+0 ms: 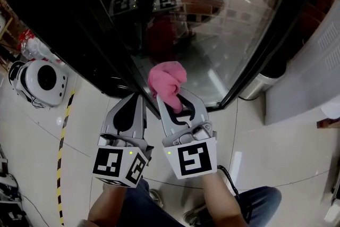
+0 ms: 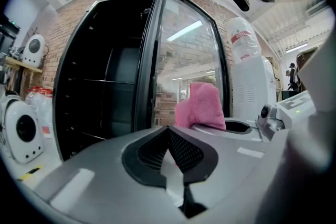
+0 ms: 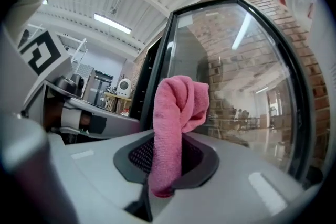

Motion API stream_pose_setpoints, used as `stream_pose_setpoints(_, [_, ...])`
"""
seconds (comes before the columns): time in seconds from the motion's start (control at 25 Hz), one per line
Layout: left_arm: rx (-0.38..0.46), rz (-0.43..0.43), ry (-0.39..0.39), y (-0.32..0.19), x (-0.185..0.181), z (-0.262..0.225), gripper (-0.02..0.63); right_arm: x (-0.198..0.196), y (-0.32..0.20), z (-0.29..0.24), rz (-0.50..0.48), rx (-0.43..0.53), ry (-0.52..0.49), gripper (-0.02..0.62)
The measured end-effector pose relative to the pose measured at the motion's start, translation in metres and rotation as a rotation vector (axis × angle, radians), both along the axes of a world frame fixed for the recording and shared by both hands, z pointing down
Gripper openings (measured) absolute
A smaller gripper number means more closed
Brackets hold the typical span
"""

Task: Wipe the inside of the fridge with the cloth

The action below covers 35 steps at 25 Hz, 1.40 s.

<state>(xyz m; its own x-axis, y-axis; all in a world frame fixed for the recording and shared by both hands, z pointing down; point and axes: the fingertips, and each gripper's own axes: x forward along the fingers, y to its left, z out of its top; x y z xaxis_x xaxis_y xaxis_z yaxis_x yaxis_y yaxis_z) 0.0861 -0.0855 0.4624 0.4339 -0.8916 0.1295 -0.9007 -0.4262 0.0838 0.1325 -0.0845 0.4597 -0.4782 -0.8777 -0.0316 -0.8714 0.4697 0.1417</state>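
Note:
A pink cloth [image 1: 167, 82] is pinched in my right gripper [image 1: 171, 101], whose jaws are shut on it; most of it stands bunched above the tips [image 3: 176, 118]. Just left of it, almost touching, my left gripper [image 1: 137, 98] is shut with nothing in it [image 2: 168, 131]. Both point at the black fridge. Its dark inside with wire shelves [image 2: 105, 92] is ahead to the left. Its open glass door [image 1: 223, 24] stands straight ahead of the cloth and mirrors the grippers. The cloth also shows in the left gripper view [image 2: 202, 107].
A white round machine [image 1: 40, 80] sits on the tiled floor at the left beside a yellow-black tape line [image 1: 62, 141]. A steel bin [image 1: 257, 85] and a grey cabinet [image 1: 308, 77] stand right of the door. A white water dispenser [image 2: 252, 81] rises there.

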Motion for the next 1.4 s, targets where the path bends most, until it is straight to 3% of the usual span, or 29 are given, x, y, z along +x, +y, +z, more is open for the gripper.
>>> stream_pose_setpoints(0.36, [0.059, 0.057, 0.059, 0.006, 0.043, 0.036, 0.014, 0.096, -0.012, 0.010, 0.147, 0.034, 0.024, 0.061])
stream_pose_setpoints(0.64, [0.107, 0.040, 0.030, 0.009, 0.047, 0.050, 0.014, 0.200, -0.010, 0.037, 0.328, 0.006, -0.003, 0.061])
stream_pose_setpoints(0.76, [0.120, 0.017, 0.002, 0.004, 0.043, 0.062, 0.014, 0.220, -0.014, 0.042, 0.369, 0.000, -0.024, 0.061])
stream_pose_setpoints(0.92, [0.146, 0.007, -0.062, 0.007, 0.044, 0.074, 0.014, 0.191, -0.012, 0.039, 0.299, 0.020, -0.046, 0.061])
stream_pose_setpoints(1.12, [0.126, -0.004, -0.004, -0.002, 0.021, 0.076, 0.014, 0.083, -0.005, 0.034, 0.092, 0.117, -0.011, 0.061])
stream_pose_setpoints(1.24, [0.137, -0.039, 0.012, -0.004, -0.002, 0.075, 0.014, 0.030, -0.001, 0.056, 0.015, 0.093, -0.019, 0.061])
stream_pose_setpoints(1.4, [0.126, -0.077, -0.025, -0.005, -0.024, 0.083, 0.014, -0.015, -0.006, 0.092, -0.029, 0.034, -0.028, 0.061])
